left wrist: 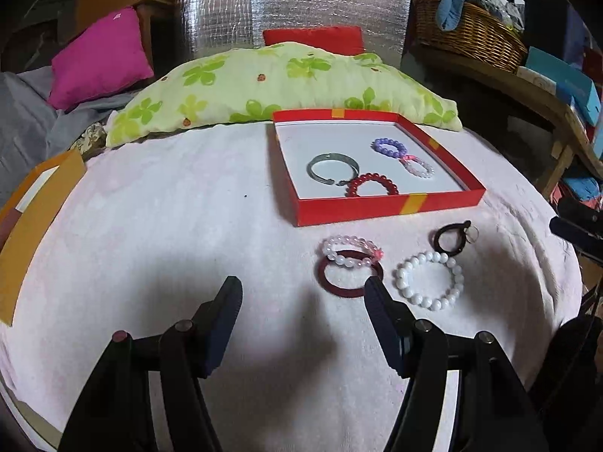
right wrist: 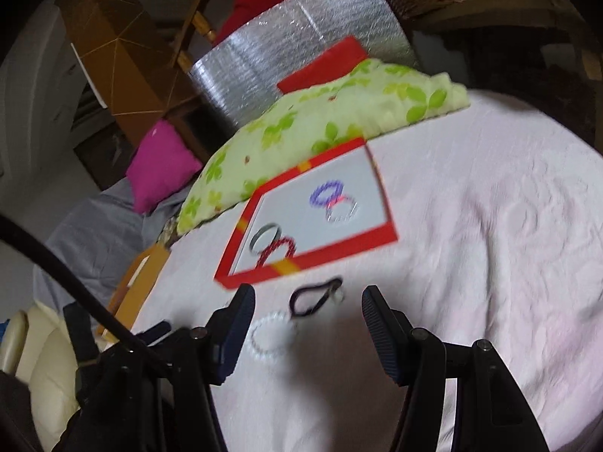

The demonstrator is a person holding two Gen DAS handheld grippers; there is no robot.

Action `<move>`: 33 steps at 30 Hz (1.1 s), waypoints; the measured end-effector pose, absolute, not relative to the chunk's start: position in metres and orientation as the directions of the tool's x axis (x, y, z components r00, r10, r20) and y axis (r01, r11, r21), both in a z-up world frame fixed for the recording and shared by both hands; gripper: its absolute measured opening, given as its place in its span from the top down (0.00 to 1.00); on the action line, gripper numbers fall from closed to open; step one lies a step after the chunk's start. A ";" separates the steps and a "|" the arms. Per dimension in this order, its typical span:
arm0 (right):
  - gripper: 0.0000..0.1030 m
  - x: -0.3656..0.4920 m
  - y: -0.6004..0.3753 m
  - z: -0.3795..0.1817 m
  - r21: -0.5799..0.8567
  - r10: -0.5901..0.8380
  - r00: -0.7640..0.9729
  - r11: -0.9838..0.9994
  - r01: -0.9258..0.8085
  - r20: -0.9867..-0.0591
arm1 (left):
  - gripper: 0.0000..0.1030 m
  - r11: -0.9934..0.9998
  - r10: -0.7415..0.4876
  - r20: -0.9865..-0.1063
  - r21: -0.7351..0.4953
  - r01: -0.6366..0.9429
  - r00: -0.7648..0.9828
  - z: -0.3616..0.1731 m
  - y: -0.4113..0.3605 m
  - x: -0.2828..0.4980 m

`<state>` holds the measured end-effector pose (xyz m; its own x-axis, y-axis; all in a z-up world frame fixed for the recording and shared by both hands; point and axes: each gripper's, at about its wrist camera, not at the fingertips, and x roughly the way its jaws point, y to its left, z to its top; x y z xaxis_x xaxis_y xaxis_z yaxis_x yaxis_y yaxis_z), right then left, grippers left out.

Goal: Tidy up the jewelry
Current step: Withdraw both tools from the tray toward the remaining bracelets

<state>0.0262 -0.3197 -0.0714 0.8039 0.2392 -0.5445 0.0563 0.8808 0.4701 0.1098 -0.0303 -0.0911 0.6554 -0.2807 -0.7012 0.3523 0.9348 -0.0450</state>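
Observation:
A red box with a white floor lies on the pale cloth. It holds a grey bangle, a red bead bracelet, a purple bead bracelet and a clear bead bracelet. In front of the box a pale pink bead bracelet rests on a dark red bangle, beside a white bead bracelet and a black bangle. My left gripper is open and empty, just short of the dark red bangle. My right gripper is open and empty above the black bangle and the white bead bracelet.
A green-flowered pillow lies behind the box, with a magenta cushion at the far left. An orange box lid sits at the cloth's left edge. A wicker basket stands on a shelf at the right. The right wrist view is blurred.

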 end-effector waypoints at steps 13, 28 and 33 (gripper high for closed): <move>0.41 0.050 -0.314 -0.097 0.475 0.278 0.732 0.877 0.070 -0.621 | 0.33 0.921 -0.287 -0.736 -0.036 0.388 0.613 -0.106 -0.048 0.119; 0.41 0.074 -0.329 -0.120 0.547 0.305 0.689 0.822 0.157 -0.657 | 0.33 0.899 -0.364 -0.770 -0.142 0.415 0.525 -0.113 -0.064 0.154; 0.41 0.100 -0.314 -0.119 0.479 0.270 0.675 0.867 0.140 -0.687 | 0.33 0.896 -0.378 -0.780 -0.172 0.410 0.499 -0.118 -0.067 0.168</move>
